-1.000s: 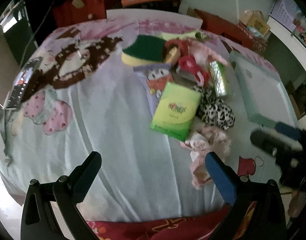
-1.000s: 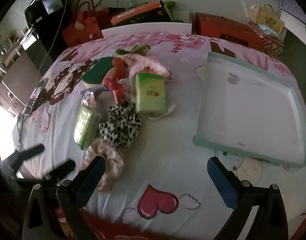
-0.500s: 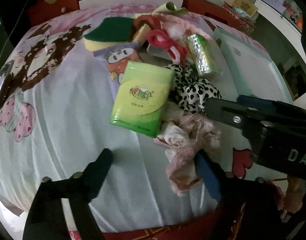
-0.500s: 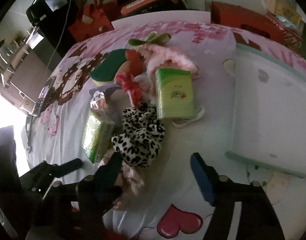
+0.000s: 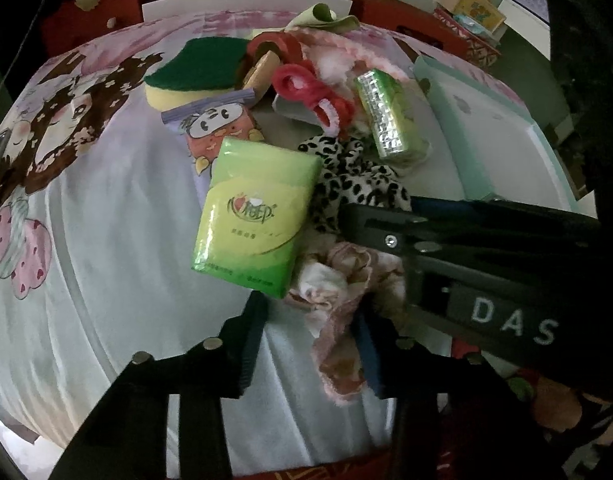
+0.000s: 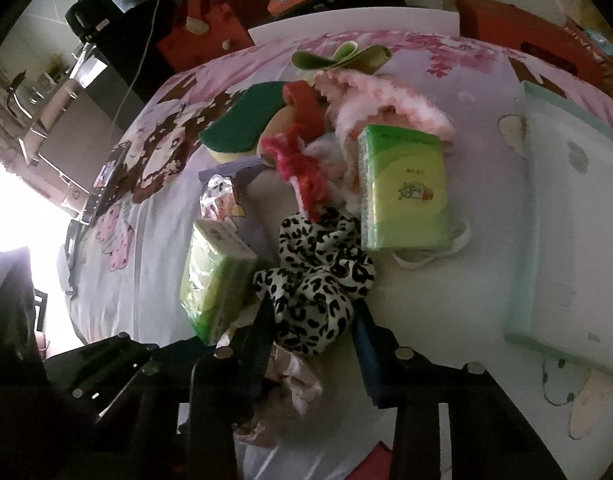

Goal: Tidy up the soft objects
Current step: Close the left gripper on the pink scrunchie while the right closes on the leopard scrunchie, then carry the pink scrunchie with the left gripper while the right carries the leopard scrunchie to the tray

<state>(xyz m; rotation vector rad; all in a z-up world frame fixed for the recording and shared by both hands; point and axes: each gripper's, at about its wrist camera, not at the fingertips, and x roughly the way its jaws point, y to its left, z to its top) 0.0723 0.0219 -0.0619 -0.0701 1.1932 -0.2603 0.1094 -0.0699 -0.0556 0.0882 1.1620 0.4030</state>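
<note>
In the left wrist view my left gripper (image 5: 308,340) hangs low over a pink scrunchie (image 5: 338,280), its jaws closing. The scrunchie's loose end lies against the blue right finger (image 5: 366,344); the left finger stands apart from it. In the right wrist view my right gripper (image 6: 312,332) straddles a leopard-print scrunchie (image 6: 310,292), jaws closing, and both pads touch its sides. A green tissue pack (image 5: 254,216) lies just left of both scrunchies. A second green pack (image 6: 404,192) lies beyond the leopard one.
A pale green tray (image 6: 578,240) sits on the right of the cartoon-print cloth. Farther back lie a green-and-yellow sponge (image 5: 194,72), a red yarn scrunchie (image 5: 314,88) and a fluffy pink item (image 6: 386,104). A dark phone (image 6: 106,176) lies near the left edge.
Both grippers came down and forward onto the pile and their jaws narrowed from wide open. The left now frames the pink scrunchie, the right the leopard one. The right gripper now crosses the left view.
</note>
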